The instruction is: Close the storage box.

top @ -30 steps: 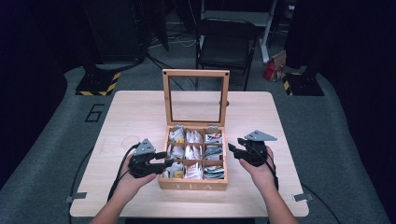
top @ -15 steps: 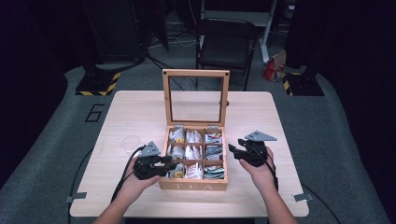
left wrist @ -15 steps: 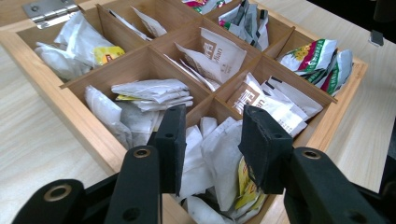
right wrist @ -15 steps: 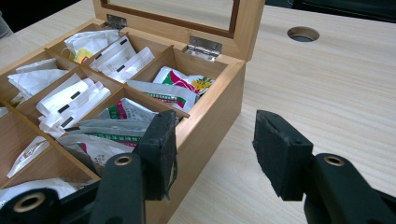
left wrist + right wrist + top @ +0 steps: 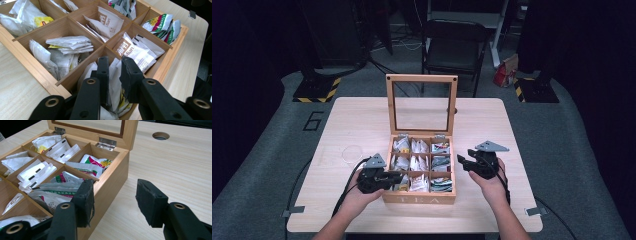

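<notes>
At the left gripper (image 5: 115, 62), near left: have just been closing, now pinch a white paper sachet (image 5: 115, 82) standing in the near left compartment of the pale wooden nine-cell tea box (image 5: 419, 199). Probably means the grab is made, with only the lift left. At the right gripper (image 5: 115, 185): stand apart astride the box's right wall, gripping nothing. Underneath, light wood table (image 5: 482, 120). Beyond, black chair (image 5: 454, 55) on grey floor.
</notes>
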A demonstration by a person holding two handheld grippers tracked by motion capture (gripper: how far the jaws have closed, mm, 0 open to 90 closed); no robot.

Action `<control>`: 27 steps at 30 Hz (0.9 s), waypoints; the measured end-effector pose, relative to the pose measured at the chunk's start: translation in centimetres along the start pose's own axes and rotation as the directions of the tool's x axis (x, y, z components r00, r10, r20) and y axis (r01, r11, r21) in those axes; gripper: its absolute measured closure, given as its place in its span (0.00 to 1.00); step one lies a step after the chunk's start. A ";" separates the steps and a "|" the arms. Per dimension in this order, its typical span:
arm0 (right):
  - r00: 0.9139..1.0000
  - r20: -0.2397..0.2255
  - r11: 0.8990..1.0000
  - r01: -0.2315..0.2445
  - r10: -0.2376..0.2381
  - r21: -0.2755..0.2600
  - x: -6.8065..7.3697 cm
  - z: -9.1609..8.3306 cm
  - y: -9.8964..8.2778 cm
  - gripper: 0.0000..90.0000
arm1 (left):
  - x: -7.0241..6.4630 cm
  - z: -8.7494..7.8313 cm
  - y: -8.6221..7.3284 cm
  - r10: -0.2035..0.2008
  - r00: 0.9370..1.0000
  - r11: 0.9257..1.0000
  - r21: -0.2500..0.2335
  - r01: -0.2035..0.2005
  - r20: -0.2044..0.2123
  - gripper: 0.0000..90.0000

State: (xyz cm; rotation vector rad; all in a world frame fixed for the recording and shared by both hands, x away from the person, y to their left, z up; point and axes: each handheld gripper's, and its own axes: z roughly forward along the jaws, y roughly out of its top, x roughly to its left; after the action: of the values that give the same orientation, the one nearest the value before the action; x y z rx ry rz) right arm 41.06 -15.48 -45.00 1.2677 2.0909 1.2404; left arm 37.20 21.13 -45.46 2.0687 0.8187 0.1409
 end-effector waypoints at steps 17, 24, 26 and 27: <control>1.000 0.004 1.000 0.007 -0.007 0.014 0.1 0.3 -0.3 0.53 | -0.1 -0.9 0.3 0.012 1.000 1.000 -0.023 -0.012 -0.014 0.99; 1.000 0.010 1.000 0.000 -0.001 0.013 -0.1 0.3 -0.4 0.53 | -0.1 -2.0 0.8 0.011 0.999 0.997 -0.072 -0.014 -0.032 0.99; 1.000 0.012 1.000 0.001 -0.001 0.013 -0.1 0.3 -0.4 0.53 | -0.2 -2.4 1.0 0.010 0.999 0.996 -0.089 -0.014 -0.038 0.99; 1.000 0.012 1.000 0.000 -0.001 0.012 -0.1 0.3 -0.4 0.53 | -0.2 -2.6 1.1 0.014 0.999 0.995 -0.093 -0.018 -0.040 0.99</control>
State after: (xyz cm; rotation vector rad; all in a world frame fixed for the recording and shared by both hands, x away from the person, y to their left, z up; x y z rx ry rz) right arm 41.12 -15.56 -45.50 1.2766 2.0937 1.2189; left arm 36.64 22.39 -43.04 1.9900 0.8045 0.2252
